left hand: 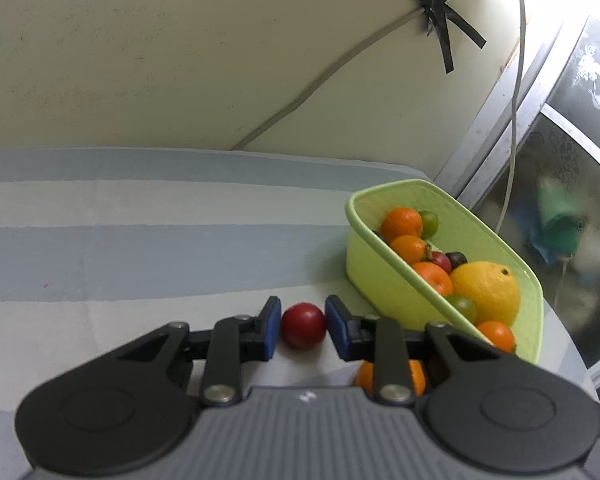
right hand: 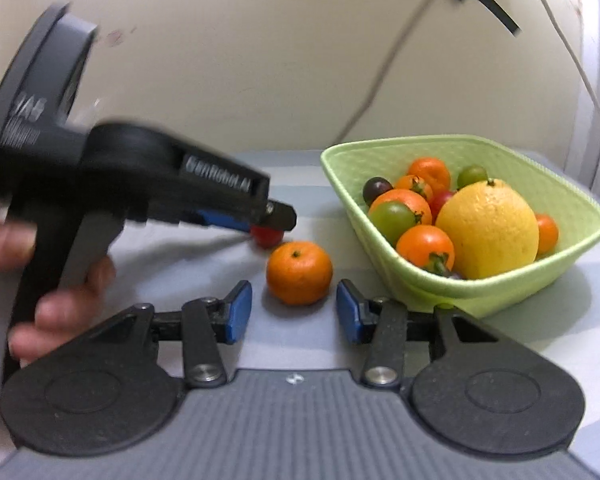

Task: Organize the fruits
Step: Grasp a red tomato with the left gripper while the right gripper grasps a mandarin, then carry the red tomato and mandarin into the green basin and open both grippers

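Left wrist view: left gripper (left hand: 303,327) closed on a small red fruit (left hand: 303,325), likely a cherry tomato or plum, both blue pads against its sides on the striped worktop (left hand: 140,248). Green basket (left hand: 384,280) just to its right is mostly filled: large yellow citrus (left hand: 486,292), several mandarins, green and dark small fruits.

Right wrist view: right gripper (right hand: 294,312) stands partly open, bracketing a loose mandarin (right hand: 299,273) without touching it.

Judged: nearly done; two fruits left outside.

Hard to make out: left gripper and hand (right hand: 60,304) blurred; red fruit mostly covered there; basket bottom hidden.
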A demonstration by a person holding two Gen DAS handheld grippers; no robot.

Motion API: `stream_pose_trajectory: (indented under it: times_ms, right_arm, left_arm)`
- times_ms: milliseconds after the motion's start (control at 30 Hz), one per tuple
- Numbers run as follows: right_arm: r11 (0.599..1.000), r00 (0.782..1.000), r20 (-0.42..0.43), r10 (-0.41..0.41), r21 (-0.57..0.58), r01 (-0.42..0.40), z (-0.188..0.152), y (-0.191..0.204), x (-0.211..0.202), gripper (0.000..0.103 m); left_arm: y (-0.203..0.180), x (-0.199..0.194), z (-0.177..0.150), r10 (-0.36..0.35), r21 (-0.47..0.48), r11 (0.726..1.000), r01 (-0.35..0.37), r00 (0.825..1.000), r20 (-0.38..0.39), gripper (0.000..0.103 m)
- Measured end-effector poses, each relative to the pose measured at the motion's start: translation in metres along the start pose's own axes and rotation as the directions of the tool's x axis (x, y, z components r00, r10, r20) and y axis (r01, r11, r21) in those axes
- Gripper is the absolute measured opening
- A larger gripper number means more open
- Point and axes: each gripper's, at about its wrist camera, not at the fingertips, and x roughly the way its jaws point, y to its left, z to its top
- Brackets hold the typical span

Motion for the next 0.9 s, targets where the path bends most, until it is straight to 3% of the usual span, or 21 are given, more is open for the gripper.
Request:
stream_pose_trajectory:
  times_ms: [67, 100, 233, 433, 567, 733, 833, 900]
  right_arm:
    - [1.000, 1.000, 0.000, 0.004, 0.004, -0.004, 0.002, -0.001, 0.004, 0.047]
    - [1.000, 1.000, 0.003, 0.002, 0.007, -0.002, 0.003, -0.001, 0.004, 0.038]
    - [1.000, 0.999, 0.028, 0.019, 0.018, -0.020, -0.003, -0.003, -0.005, 0.037]
    - [0.990, 0.991, 0.036, 0.129, -0.056, -0.127, -0.035, 0.018, -0.045, 0.037]
    - [0.975, 0.979, 0.000, 0.206, -0.084, -0.205, -0.057, 0.031, -0.067, 0.037]
    - [0.954, 0.969, -0.011, 0.248, -0.171, -0.246, -0.072, 0.044, -0.093, 0.037]
    - [0.953, 0.968, 0.002, 0.252, -0.177, -0.247, -0.078, 0.043, -0.099, 0.037]
    - [0.957, 0.968, 0.021, 0.250, -0.156, -0.244, -0.076, 0.037, -0.101, 0.037]
  left_arm:
    - [0.002, -0.004, -0.002, -0.005, -0.017, 1.000, 0.005, 1.000, -0.001, 0.024]
    - [0.004, -0.007, -0.003, -0.004, -0.027, 1.000, 0.004, 1.000, -0.003, 0.024]
    - [0.018, -0.039, -0.013, -0.024, -0.089, 0.996, 0.025, 1.000, 0.019, 0.024]
    - [0.033, -0.102, -0.052, -0.086, -0.167, 0.981, 0.098, 0.994, 0.072, 0.024]
    - [0.024, -0.135, -0.096, -0.056, -0.117, 0.991, 0.063, 0.996, 0.064, 0.024]
    - [0.002, -0.165, -0.141, 0.050, -0.001, 0.999, -0.050, 0.997, 0.063, 0.024]
    - [-0.009, -0.173, -0.149, 0.083, 0.040, 0.996, -0.086, 0.994, 0.070, 0.024]
    - [-0.012, -0.171, -0.143, 0.047, 0.020, 0.999, -0.048, 0.997, 0.055, 0.024]
